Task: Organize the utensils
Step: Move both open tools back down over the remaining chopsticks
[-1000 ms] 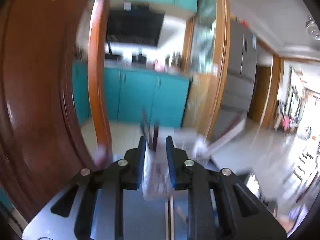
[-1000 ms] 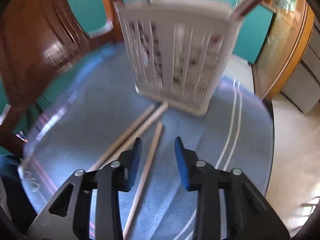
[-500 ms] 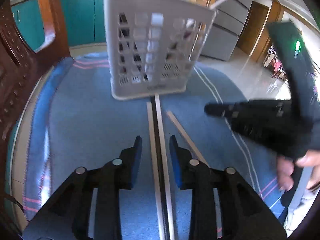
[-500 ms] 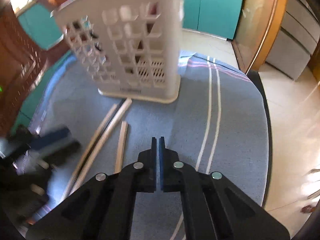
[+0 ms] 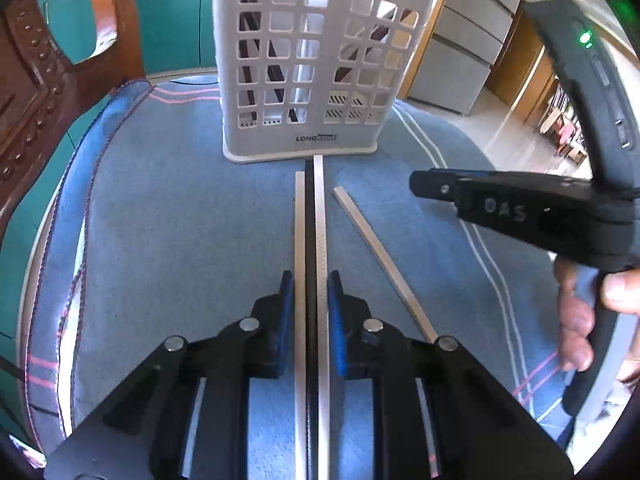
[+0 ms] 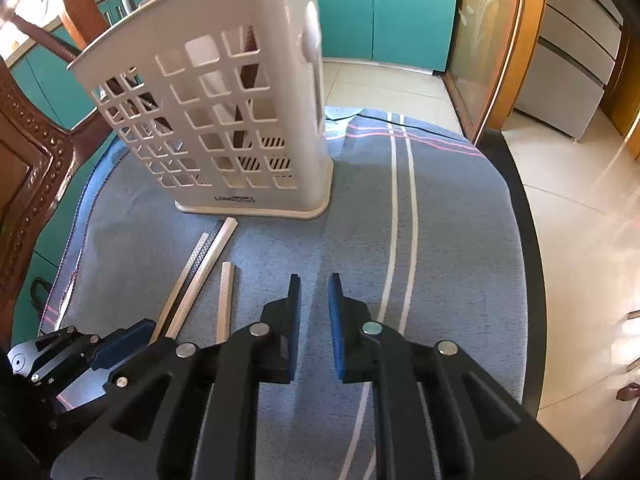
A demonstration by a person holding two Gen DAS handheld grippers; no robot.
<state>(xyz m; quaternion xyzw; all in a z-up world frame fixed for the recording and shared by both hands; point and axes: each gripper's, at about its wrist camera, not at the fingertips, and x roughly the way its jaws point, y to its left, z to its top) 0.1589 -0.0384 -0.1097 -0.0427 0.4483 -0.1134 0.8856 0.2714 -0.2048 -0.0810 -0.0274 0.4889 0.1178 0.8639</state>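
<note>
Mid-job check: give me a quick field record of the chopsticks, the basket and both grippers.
left gripper: jaws closing around two chopsticks
right gripper: jaws opening, nothing between them, above cloth
third chopstick: loose on cloth, angled, right of the pair
basket: upright at pair's far end, utensils inside
</note>
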